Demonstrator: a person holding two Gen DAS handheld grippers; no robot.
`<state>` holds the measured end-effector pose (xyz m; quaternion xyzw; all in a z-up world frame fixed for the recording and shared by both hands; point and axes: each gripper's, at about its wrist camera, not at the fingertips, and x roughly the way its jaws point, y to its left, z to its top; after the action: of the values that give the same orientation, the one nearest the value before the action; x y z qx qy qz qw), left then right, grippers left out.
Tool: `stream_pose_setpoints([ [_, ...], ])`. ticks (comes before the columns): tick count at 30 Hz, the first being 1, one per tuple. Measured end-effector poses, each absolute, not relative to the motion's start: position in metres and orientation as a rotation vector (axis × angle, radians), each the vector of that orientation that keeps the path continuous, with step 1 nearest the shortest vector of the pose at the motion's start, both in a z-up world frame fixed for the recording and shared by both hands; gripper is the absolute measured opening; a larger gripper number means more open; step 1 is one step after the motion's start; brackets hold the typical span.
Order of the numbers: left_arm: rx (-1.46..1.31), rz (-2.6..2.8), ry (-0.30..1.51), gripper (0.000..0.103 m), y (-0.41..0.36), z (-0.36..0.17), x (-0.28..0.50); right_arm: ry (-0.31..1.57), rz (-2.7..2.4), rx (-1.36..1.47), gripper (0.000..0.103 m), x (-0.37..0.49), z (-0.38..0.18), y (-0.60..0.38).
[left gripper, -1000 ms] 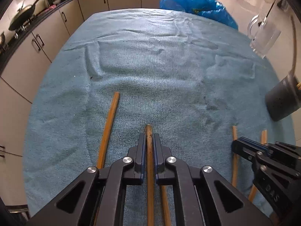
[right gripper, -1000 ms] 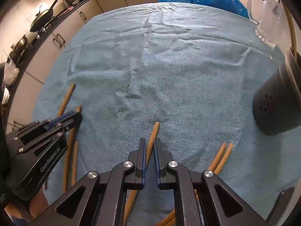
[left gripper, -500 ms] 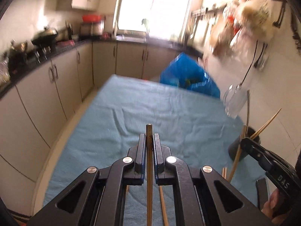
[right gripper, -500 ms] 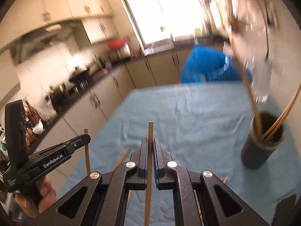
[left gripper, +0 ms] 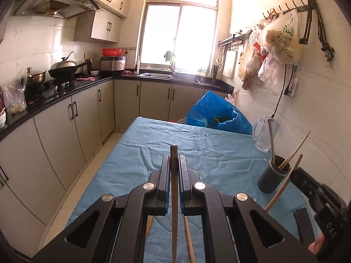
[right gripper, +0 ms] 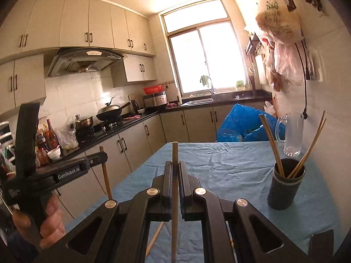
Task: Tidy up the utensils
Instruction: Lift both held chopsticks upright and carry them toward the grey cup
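Note:
My left gripper (left gripper: 174, 161) is shut on a wooden chopstick (left gripper: 174, 153), held upright above the blue cloth (left gripper: 197, 146). My right gripper (right gripper: 174, 166) is shut on another chopstick (right gripper: 174, 151), also raised. A dark round holder (right gripper: 285, 186) with several chopsticks in it stands on the cloth at the right; it also shows in the left wrist view (left gripper: 273, 174). More chopsticks lie on the cloth below my grippers (left gripper: 188, 236) (right gripper: 154, 236). The left gripper shows in the right wrist view (right gripper: 96, 160), and the right gripper's body is at the right edge of the left wrist view (left gripper: 307, 188).
A glass mug (right gripper: 292, 133) and a blue plastic bag (right gripper: 243, 122) sit at the cloth's far end. Kitchen cabinets and a dark counter (left gripper: 65, 92) with pans run along the left. A tiled wall with hanging bags (left gripper: 278, 39) is at the right.
Both grippers closed on chopsticks lying on the cloth, lifted them and tilted up, so the views swung from the cloth to the room.

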<state>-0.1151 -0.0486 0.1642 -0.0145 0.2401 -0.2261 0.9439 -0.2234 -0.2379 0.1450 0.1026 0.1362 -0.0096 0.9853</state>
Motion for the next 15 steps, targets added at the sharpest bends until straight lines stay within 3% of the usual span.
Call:
stream_pose_setpoints([
  [15,-0.047,-0.473,0.515,0.006,-0.048,0.174,-0.117,0.246,-0.038,0.219,0.005,-0.239,0.151,-0.246],
])
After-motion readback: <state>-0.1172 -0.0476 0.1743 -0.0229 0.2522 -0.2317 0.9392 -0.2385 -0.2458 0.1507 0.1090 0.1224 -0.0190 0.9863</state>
